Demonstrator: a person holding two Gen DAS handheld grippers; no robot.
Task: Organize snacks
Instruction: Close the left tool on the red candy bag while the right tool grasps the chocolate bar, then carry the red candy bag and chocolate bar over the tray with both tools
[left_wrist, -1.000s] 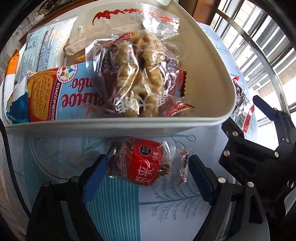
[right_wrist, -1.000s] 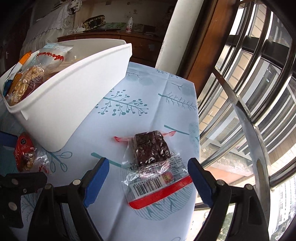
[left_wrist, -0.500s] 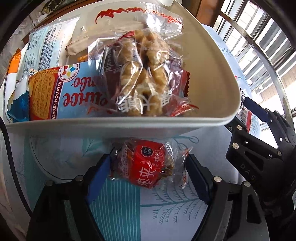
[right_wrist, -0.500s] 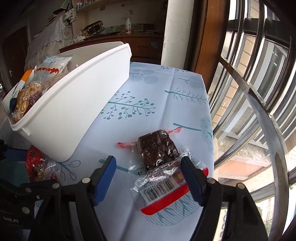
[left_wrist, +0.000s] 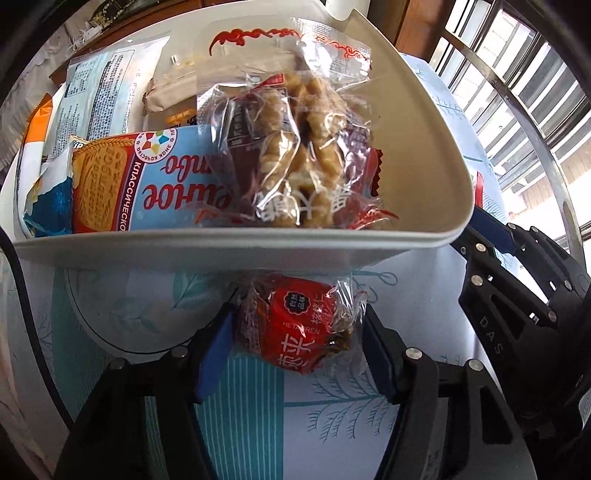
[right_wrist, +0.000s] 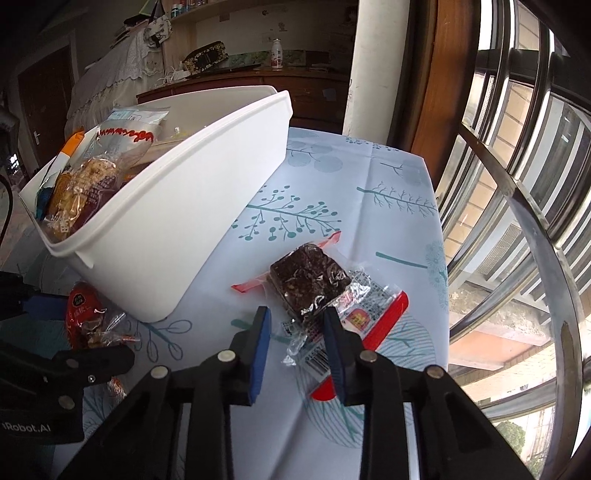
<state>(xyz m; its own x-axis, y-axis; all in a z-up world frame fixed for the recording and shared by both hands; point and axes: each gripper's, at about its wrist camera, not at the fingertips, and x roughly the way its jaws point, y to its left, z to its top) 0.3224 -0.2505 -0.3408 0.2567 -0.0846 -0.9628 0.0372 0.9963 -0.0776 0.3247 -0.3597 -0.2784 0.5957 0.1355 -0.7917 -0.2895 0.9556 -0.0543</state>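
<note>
two wrapped snacks lay on the bench: left gripper jaws closing against the red walnut packet, right gripper jaws narrowing around the clear-wrapped dark square cake; one white plastic tub nearby.

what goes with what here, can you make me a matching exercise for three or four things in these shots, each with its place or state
Things:
1. red snack packet
2. dark brownie bar
3. white bin
4. biscuit pack with Cyrillic print

Places or states:
A. lying inside the bin, at its near wall
B. on the tablecloth, its clear wrapper end between the right gripper's closing jaws
C. on the tablecloth, filled with snacks
D. just outside the bin, between the left gripper's closing jaws

Pairs: 1-D, 2-B, 3-C, 4-A
</note>
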